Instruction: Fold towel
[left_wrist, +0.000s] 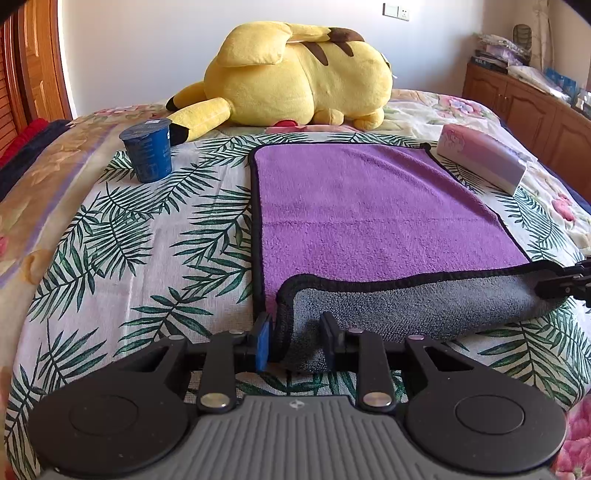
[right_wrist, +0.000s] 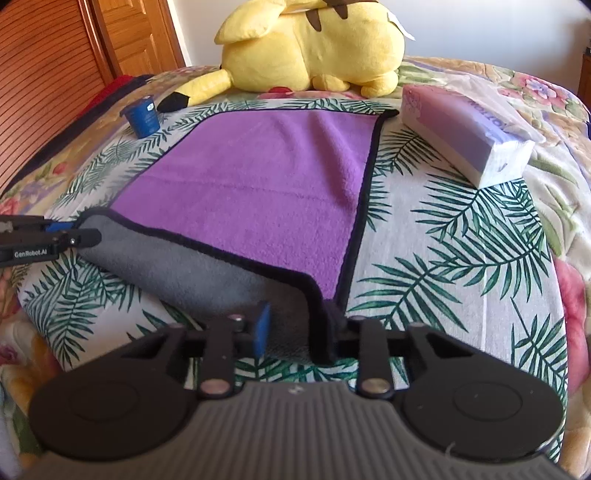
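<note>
I see the bed's palm-leaf printed cover (left_wrist: 140, 266) filling both views, with the big yellow plush toy (left_wrist: 295, 74) lying at its far end. The purple microfibre towel with black edging (left_wrist: 369, 206) lies spread flat in the middle, its near edge rolled back so the grey underside shows. A pink-and-lilac tissue pack (right_wrist: 469, 129) sits just right of it, and a small blue plastic cup (left_wrist: 147, 151) stands left. My left gripper (left_wrist: 297, 341) has its fingers parted around the near left corner; my right gripper (right_wrist: 301, 332) likewise straddles the right corner, not pinched.
</note>
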